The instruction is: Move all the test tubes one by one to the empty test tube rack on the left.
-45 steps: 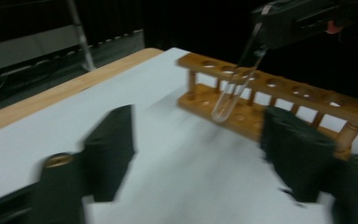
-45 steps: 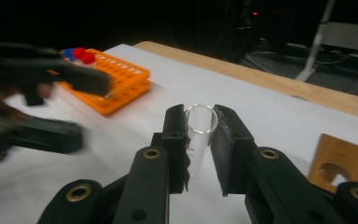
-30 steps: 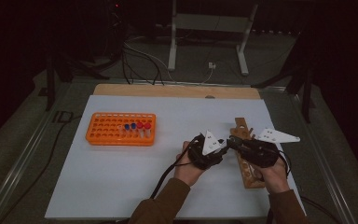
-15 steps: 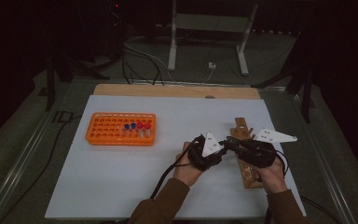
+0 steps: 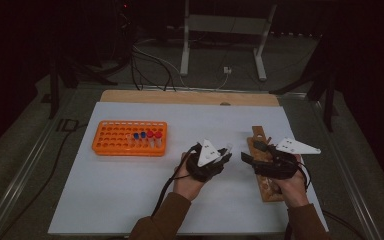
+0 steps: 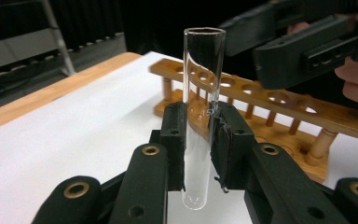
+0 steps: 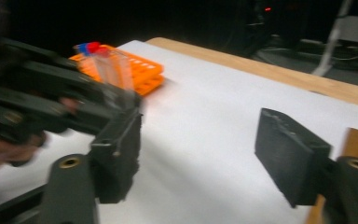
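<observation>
While your left tool (image 6: 198,140) pinches the clear glass test tube (image 6: 201,98) upright at frame centre, your right tool (image 7: 200,154) stands spread beside the wooden tube rack (image 5: 263,167) at lower right.

tube tray (image 5: 129,138) lies left on the table (image 5: 105,200); wooden rack (image 5: 263,170) right.

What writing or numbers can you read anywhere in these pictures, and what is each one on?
"15X": faint white print on the glass test tube held in the left gripper; whatever follows is hidden by a jaw.
Orange rack, wooden rack, white table sheet: no lettering I can make out.
Right gripper: none readable.
</observation>
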Demonstrator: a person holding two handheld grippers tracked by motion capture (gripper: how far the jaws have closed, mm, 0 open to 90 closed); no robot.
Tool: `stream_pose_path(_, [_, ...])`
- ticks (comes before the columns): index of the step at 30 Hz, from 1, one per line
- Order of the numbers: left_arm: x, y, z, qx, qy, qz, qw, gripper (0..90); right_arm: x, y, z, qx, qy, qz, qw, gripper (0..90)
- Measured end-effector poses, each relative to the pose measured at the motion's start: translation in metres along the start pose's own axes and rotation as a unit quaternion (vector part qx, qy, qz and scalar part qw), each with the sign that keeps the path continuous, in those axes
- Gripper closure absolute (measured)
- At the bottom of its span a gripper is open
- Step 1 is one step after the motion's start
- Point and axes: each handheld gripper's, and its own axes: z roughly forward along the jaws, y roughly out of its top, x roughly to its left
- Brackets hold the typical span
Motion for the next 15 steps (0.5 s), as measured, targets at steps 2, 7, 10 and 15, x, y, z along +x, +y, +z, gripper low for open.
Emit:
stream_pose_path(2, [0.006,-0.002,-0.010,-0.005,0.010,-0.007,0.9999,76.3,-0.003,-0.002,-0.002,-0.006,-0.014,0.004,0.9999,23.6])
stream_pose_path(7, [0.025,-0.009,-0.038,-0.018,0.036,-0.025,0.9989,76.3,-0.008,-0.009,-0.007,-0.008,-0.048,0.016,0.9987,14.1])
stream_pose_path(10, [0.035,-0.013,-0.053,-0.023,0.051,-0.033,0.9979,76.3,-0.009,-0.012,-0.011,-0.008,-0.060,0.019,0.9980,11.2])
stream_pose_path(15, [0.052,-0.021,-0.078,-0.032,0.079,-0.050,0.9951,76.3,-0.009,-0.016,-0.014,-0.015,-0.081,0.021,0.9964,3.5])
